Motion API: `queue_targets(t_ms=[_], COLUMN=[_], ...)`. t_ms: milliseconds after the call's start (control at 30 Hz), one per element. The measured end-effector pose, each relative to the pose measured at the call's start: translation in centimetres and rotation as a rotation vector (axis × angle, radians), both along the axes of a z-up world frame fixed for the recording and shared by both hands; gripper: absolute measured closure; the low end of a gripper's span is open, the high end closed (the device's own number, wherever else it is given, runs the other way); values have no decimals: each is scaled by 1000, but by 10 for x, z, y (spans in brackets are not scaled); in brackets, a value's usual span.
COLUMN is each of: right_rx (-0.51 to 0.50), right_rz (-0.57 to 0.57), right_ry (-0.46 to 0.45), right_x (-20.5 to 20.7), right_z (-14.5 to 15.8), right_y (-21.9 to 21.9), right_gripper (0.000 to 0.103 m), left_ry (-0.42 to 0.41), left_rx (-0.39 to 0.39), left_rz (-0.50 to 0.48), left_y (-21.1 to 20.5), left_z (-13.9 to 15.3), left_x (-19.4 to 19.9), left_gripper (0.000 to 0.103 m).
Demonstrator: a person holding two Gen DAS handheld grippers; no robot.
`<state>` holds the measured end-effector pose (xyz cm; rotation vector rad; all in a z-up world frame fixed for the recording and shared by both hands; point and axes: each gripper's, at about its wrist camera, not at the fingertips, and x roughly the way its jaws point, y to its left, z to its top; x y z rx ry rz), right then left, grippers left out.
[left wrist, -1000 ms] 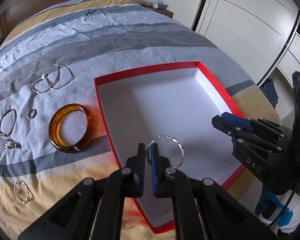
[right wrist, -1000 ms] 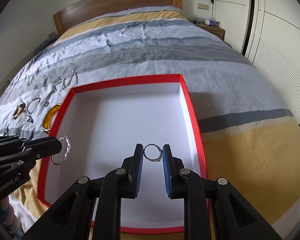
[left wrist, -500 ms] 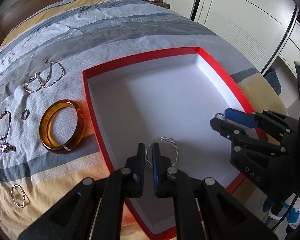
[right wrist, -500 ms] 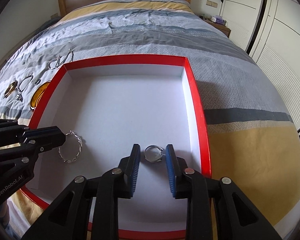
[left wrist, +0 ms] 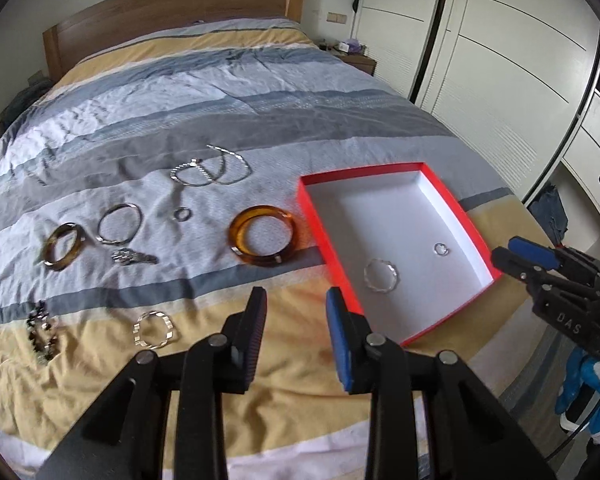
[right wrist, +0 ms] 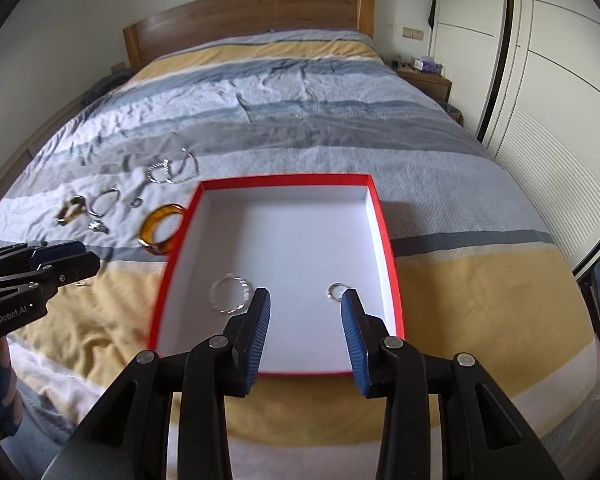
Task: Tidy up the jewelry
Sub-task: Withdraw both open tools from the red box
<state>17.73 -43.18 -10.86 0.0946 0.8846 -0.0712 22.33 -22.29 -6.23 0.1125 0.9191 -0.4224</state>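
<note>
A red box [left wrist: 314, 216] [right wrist: 384, 236] with a white inside lies on the bed. In it lie a twisted silver hoop [left wrist: 381, 275] [right wrist: 230, 293] and a small silver ring [left wrist: 441, 249] [right wrist: 337, 291]. My left gripper [left wrist: 296, 300] is open and empty above the yellow stripe left of the box. My right gripper [right wrist: 305, 306] is open and empty above the box's near end. Loose jewelry lies left of the box: an amber bangle [left wrist: 265, 235] [right wrist: 161, 229], a second twisted hoop [left wrist: 154, 329], a silver bangle [left wrist: 119, 223] and a brown bangle [left wrist: 63, 246].
More pieces lie on the striped bedspread: a silver chain [left wrist: 210, 170], a small ring [left wrist: 181, 214], a silver charm [left wrist: 132, 257], a dark beaded piece [left wrist: 42, 332]. White wardrobe doors [left wrist: 500, 60] stand to the right. The wooden headboard [right wrist: 244, 24] is at the far end.
Both grippers opened and drew back up from the box. The twisted hoop and the small ring now lie loose on the box floor. The left gripper swung left over the bedspread.
</note>
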Motion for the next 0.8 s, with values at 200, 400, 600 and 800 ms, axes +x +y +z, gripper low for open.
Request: queue_targets(t_ms=[200, 400, 600, 800], right_rx=[44, 68, 91, 92], right_rz=[8, 25, 27, 54], right_ry=[-56, -92, -125, -168], right_x=[-45, -86, -120, -148], right_z=[35, 56, 72, 97], right_y=[27, 53, 75, 99], right_gripper=[64, 63, 63, 63], left_ry=[-76, -112, -137, -159], left_rx=[50, 100, 88, 37], left_rz=[113, 240, 355, 410], left_y=[91, 186, 260, 299], left_z=[30, 47, 62, 72], left_x=[-45, -85, -122, -154], left_gripper=[74, 73, 73, 73])
